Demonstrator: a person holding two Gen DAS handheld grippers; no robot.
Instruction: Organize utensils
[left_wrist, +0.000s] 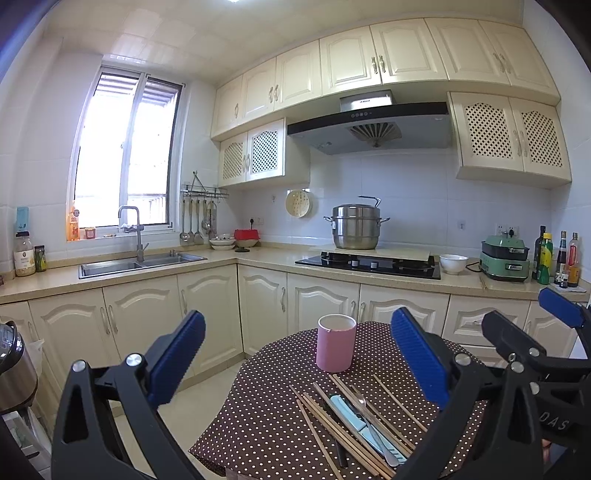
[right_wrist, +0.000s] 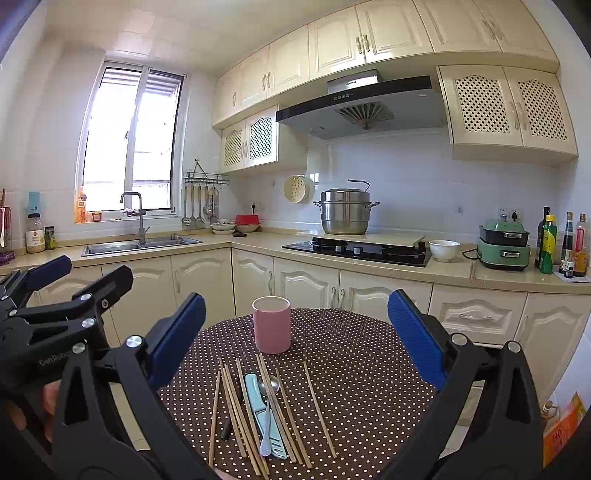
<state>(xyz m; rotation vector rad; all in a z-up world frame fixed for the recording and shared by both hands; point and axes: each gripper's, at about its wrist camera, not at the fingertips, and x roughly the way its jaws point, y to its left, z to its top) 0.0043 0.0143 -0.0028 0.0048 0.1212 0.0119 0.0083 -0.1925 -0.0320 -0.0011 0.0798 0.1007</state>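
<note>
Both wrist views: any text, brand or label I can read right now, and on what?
"DAS": right gripper's black frame, partial.
"GenRobo": left gripper's black frame, cut off.
"HD": orange box, cut off.
Range hood badge, jar label, bottle labels: too blurred.

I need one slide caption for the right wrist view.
Open right gripper above polka-dot table with pink cup, chopsticks, spoon.

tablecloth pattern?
Brown tablecloth with small white polka dots; clearest in right wrist view.
</note>
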